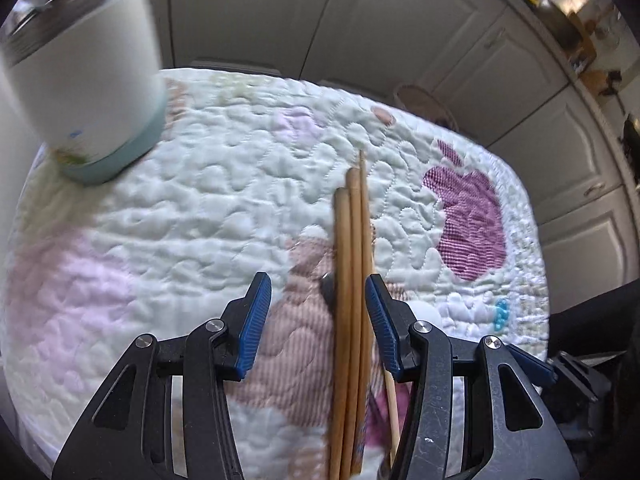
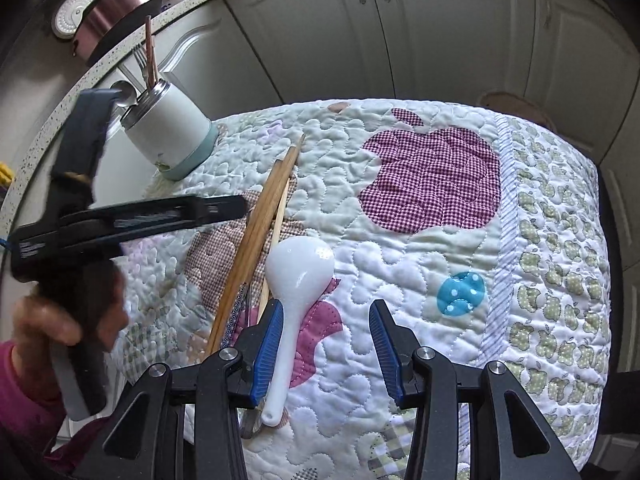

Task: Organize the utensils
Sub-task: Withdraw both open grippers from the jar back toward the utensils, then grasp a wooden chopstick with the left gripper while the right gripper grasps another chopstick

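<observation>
Chopsticks [image 1: 352, 280] run lengthwise between my left gripper's [image 1: 318, 312] blue pads, close to the right-hand pad; the jaws stand spread, and I can't tell if that pad touches the wood. They lie as a loose wooden bundle on the quilted cloth [image 1: 200, 208], tips pointing away from me toward the purple apple patch [image 1: 472, 224]. My right gripper [image 2: 326, 336] is also spread, gripping nothing. A white ceramic spoon [image 2: 296, 280] lies on the cloth with its bowl ahead of the jaws and its handle running down beside the left-hand pad; whether pad and handle touch I can't tell. Just left of the spoon, the same chopsticks slant across the quilt. Farther out, at the cloth's far left corner, stands the white holder cup [image 2: 168, 132] with a pale green base and metal rim, already carrying a spoon, a fork and sticks. A hand [image 2: 52, 320] grips the left tool's handle. Cream cabinet doors [image 2: 440, 28] fill the background.
</observation>
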`<state>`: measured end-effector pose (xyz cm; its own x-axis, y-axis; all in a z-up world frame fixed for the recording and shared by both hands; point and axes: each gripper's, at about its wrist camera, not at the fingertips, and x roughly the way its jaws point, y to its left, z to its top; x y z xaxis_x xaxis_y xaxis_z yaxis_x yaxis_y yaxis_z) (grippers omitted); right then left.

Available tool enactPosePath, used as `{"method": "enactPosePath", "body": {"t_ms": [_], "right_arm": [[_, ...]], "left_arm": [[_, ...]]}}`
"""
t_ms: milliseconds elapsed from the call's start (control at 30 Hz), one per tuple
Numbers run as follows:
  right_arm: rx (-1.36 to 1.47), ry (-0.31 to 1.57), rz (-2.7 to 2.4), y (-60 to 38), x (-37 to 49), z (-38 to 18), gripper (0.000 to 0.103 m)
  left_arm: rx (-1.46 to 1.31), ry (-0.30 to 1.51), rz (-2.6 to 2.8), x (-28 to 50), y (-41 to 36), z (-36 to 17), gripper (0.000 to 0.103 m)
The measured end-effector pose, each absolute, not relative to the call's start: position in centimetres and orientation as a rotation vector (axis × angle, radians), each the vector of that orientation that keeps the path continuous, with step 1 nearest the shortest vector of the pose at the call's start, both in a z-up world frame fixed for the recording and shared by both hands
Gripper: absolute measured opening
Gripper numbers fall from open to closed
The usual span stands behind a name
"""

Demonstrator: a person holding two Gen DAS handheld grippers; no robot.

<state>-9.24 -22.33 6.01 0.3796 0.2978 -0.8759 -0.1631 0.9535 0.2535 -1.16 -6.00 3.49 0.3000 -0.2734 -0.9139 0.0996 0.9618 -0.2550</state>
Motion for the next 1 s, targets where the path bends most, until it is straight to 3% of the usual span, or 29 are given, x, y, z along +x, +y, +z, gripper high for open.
{"method": "enactPosePath", "body": {"t_ms": [400,500,767,1000], "right_arm": [[0.167,1.150,0.340,-21.6,-8.0,5.9,0.043],[0.167,1.140,0.356,-21.2,-7.9,6.1,0.043],[0.152,1.142,0.382,-19.7,-7.6,5.7,0.043],[0.133,1.148,0.409,-17.5,-7.7,5.6,0.043]], "left_arm": [[0.078,1.193,-0.119,0.4,-8.5,3.1,0.050],[0.154,1.213,-0.060,0.2,-7.1,2.7,0.038],[-0.190,1.284,-0.103,-1.3,2.6,3.5,0.038],[-0.234,1.257,-0.060,-1.6,5.2,4.2,0.038]]}}
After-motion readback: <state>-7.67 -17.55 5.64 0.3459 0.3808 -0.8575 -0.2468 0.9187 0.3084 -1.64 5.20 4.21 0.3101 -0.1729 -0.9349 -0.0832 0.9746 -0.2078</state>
